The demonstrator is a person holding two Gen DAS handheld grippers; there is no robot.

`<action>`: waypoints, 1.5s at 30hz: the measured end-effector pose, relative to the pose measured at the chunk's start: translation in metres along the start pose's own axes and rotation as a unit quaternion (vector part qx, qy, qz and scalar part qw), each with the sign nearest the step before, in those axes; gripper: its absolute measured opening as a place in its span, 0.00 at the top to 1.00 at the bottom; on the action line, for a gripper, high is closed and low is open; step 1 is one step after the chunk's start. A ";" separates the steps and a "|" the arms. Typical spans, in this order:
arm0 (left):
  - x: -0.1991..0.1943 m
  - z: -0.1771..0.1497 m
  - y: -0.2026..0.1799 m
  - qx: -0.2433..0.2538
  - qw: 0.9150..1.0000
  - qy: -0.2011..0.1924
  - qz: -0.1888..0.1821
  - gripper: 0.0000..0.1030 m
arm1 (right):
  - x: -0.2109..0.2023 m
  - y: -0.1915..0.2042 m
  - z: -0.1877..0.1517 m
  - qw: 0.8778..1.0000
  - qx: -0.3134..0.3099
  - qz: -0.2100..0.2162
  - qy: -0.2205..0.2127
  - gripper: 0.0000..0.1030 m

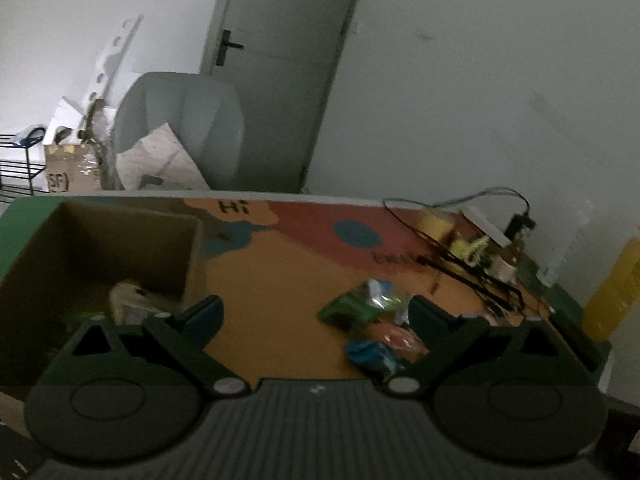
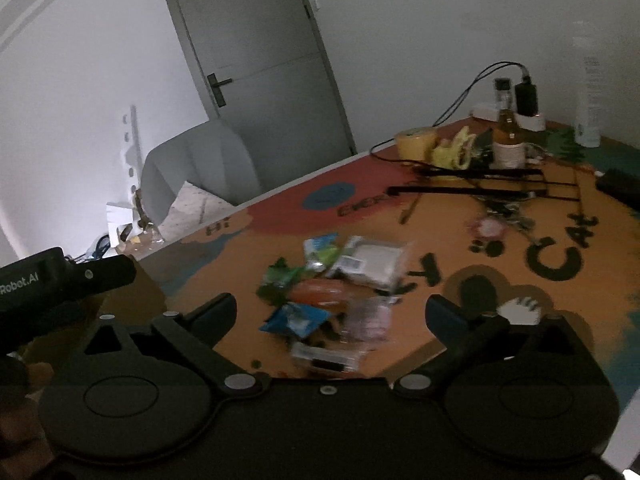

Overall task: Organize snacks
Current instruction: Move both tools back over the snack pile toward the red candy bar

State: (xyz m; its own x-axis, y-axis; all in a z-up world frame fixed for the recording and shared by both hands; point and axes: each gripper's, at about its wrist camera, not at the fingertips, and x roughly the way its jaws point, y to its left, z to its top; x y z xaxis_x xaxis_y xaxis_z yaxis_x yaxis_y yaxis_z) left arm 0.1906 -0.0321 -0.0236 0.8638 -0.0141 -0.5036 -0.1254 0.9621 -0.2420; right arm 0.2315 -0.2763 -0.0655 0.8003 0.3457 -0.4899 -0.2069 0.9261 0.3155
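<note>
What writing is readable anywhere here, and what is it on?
"Hi": table mat.
"CAt": table mat, right wrist view.
"SF": cardboard box on the floor.
"Robot.AI": left gripper's body; its start is cut off.
Snack packets and bottle label: too blurred.

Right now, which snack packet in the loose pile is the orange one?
The orange packet lies mid-pile, between the green packet behind it and the blue packet in front. It is the only orange one; the rest are green, blue or silvery.

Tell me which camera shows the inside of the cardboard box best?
The left wrist view: it looks down into the cardboard box, showing a snack packet inside. The right wrist view catches only a dim brown corner of it.
</note>
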 end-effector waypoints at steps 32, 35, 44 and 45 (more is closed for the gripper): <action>0.060 -0.072 -0.054 0.033 0.995 0.090 -0.009 0.06 | 0.005 -0.063 -0.030 0.999 0.007 -0.011 0.043 0.20; 0.064 -0.076 -0.056 0.032 0.994 0.100 -0.014 0.06 | 0.009 -0.067 -0.032 0.999 0.009 -0.013 0.049 0.34; 0.077 -0.087 -0.069 0.050 0.991 0.117 -0.035 0.07 | 0.011 -0.080 -0.038 0.998 0.031 -0.028 0.054 0.38; 0.078 -0.088 -0.070 0.051 0.991 0.120 -0.037 0.07 | 0.011 -0.081 -0.037 0.998 0.032 -0.029 0.054 0.38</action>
State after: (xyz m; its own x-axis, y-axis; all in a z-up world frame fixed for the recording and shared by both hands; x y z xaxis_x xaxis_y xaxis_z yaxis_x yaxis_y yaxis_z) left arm 0.2241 -0.1248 -0.1192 0.7265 -0.1379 -0.6732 -0.0063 0.9783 -0.2072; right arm 0.2358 -0.3416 -0.1268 0.7438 0.3094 -0.5924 -0.1236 0.9348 0.3330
